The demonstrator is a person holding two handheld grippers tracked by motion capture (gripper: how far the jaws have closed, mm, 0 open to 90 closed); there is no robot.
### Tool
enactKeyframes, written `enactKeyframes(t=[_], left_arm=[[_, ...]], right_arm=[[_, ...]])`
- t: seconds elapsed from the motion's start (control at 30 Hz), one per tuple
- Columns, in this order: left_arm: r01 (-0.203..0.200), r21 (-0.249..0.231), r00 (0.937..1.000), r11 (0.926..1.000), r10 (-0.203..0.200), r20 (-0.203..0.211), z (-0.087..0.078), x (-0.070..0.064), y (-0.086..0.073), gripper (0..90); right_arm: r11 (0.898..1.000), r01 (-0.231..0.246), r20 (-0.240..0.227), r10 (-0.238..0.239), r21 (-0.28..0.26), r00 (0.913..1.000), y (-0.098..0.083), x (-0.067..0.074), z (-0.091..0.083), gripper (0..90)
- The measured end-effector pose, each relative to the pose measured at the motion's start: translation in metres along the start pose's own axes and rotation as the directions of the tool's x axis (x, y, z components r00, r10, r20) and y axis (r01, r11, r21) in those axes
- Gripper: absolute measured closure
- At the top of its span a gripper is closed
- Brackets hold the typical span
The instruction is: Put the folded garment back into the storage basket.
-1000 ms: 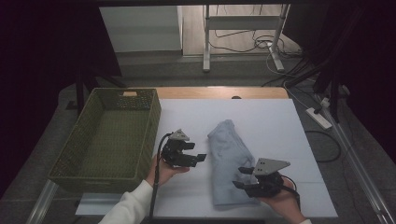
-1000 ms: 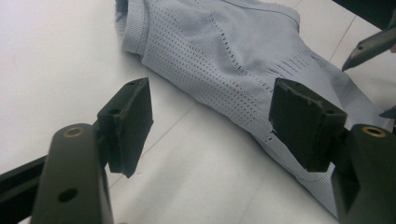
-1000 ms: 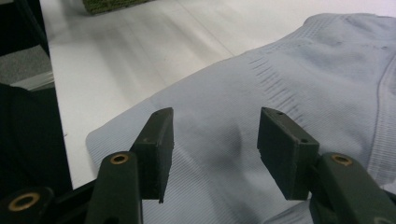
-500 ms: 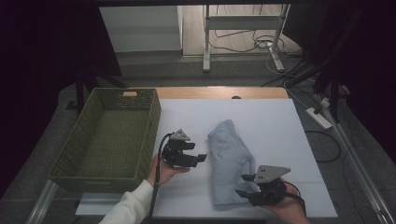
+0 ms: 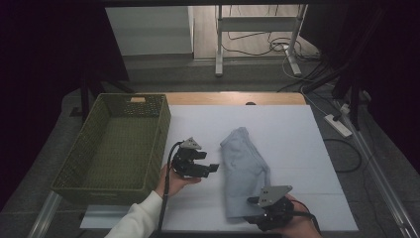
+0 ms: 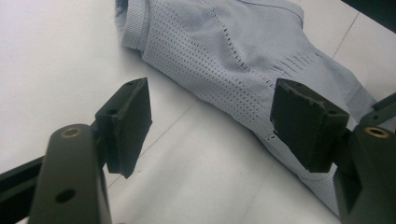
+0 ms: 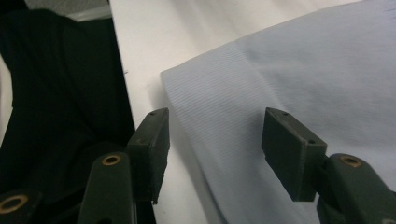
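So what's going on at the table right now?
A person works a light grey garment on the white table with two tongs. The right tongs hover open over its near corner, jaws having just opened wider. The left tongs wait open beside it. The green basket sits left.

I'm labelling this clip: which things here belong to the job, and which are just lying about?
Job: grey garment, left gripper, right gripper, both open beside it; probably the green basket.
Lying about: power strip, cables, metal stand.
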State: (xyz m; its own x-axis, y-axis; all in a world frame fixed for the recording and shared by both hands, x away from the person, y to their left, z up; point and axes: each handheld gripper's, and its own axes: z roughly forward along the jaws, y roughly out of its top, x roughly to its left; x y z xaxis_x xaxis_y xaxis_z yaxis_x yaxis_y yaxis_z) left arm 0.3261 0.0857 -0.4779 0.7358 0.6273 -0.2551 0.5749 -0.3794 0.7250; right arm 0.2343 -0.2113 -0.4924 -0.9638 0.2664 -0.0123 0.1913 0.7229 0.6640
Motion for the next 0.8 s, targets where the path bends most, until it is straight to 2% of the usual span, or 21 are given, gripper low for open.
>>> enactKeyframes(t=[0.2,0.37,0.47,0.6,0.8], left_arm=[[0.003,-0.002,1.0000,1.0000,-0.003,0.000,-0.001,0.000,0.000,29.2],[0.004,-0.002,1.0000,1.0000,-0.004,0.003,0.000,0.000,0.000,29.3],[0.002,0.001,1.0000,1.0000,-0.002,0.004,0.000,0.000,0.000,29.2],[0.002,-0.001,1.0000,1.0000,-0.002,0.005,0.000,-0.001,0.000,29.1],[0.001,-0.001,1.0000,1.0000,-0.001,0.005,0.001,-0.001,0.000,29.0]], right_arm=[[0.998,0.038,0.009,-0.039,0.057,0.9992,0.001,0.003,0.011,34.3],[0.988,0.088,0.027,-0.092,0.129,0.9954,-0.001,0.004,0.020,28.7],[0.982,0.115,0.047,-0.124,0.150,0.9912,-0.003,0.002,0.024,28.8],[0.978,0.138,0.048,-0.147,0.157,0.9880,-0.002,-0.001,0.024,30.6],[0.975,0.160,0.059,-0.171,0.157,0.9835,-0.002,-0.004,0.023,41.5]])
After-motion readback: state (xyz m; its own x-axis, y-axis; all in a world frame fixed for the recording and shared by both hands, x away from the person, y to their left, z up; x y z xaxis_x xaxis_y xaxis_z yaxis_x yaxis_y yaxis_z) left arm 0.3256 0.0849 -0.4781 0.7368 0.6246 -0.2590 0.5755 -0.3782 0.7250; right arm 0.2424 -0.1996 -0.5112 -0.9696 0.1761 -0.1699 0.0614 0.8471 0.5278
